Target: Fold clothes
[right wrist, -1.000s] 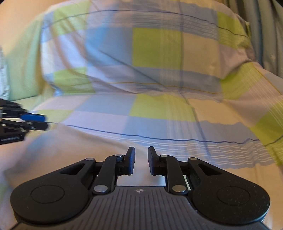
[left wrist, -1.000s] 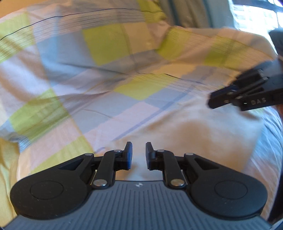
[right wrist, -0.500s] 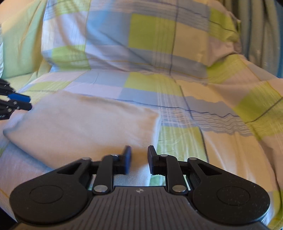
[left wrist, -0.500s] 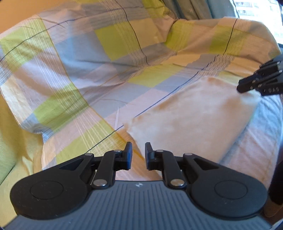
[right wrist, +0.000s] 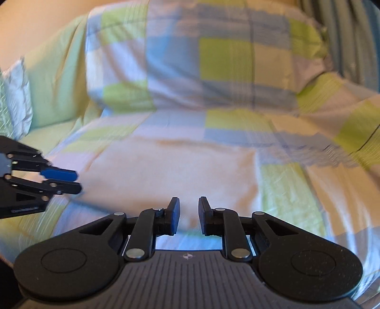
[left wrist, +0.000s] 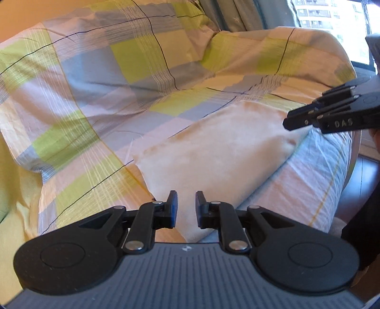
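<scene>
A folded cream garment (left wrist: pixel 213 154) (right wrist: pixel 171 176) lies flat on the seat of a sofa covered with a checked sheet (left wrist: pixel 118 78) (right wrist: pixel 225 78). My left gripper (left wrist: pixel 186 206) hovers just short of the garment's near corner; its jaws stand a narrow gap apart with nothing between them. In the right wrist view the left gripper (right wrist: pixel 74 181) sits by the garment's left edge. My right gripper (right wrist: pixel 188 211) hangs over the garment's near edge, also slightly open and holding nothing. Seen from the left wrist, the right gripper (left wrist: pixel 288 122) reaches in beside the garment's far right corner.
The sofa's backrest (right wrist: pixel 213 59) rises behind the garment under the same sheet. Curtains (left wrist: pixel 228 14) and a bright window (left wrist: pixel 332 21) stand behind it. A pale cushion (right wrist: pixel 16 95) sits at the left end. Wooden floor (left wrist: pixel 365 171) shows past the seat's right edge.
Both grippers have drawn back from the garment, so its whole folded shape now shows. The gaps between the jaws look unchanged, and the garment lies still.
</scene>
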`<state>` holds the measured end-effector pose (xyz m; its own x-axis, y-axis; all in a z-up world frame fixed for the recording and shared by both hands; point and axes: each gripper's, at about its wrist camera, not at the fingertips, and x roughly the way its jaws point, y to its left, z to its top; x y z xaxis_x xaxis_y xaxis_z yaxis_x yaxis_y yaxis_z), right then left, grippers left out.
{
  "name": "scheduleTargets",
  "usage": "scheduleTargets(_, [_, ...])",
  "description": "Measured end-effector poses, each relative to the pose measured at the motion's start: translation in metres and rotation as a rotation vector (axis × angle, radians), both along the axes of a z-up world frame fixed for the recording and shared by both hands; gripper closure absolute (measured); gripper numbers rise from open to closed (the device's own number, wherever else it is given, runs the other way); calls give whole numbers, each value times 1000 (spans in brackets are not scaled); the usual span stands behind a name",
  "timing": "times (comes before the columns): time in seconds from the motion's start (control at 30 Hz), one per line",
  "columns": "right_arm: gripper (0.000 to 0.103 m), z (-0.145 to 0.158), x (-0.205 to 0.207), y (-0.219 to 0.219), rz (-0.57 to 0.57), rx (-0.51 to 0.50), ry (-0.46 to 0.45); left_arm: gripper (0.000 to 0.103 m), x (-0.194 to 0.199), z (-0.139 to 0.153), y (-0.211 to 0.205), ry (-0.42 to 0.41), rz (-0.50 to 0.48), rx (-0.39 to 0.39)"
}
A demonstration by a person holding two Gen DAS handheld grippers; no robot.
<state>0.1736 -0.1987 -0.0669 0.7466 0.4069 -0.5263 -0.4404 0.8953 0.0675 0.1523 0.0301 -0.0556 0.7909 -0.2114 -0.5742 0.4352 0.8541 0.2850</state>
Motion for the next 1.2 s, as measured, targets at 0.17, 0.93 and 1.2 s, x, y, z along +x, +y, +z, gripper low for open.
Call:
scheduleTargets(0.17, [82, -15, 16, -2, -32, 35, 69, 93, 13, -16, -21, 82, -44, 102])
scheduleTargets(0.93, [87, -21, 35, -10, -179, -58, 10, 84, 37, -7, 0, 56, 50, 23])
scheduleTargets(1.2, [83, -16, 19, 13, 38, 1, -8, 84, 27, -12, -20, 72, -67, 24])
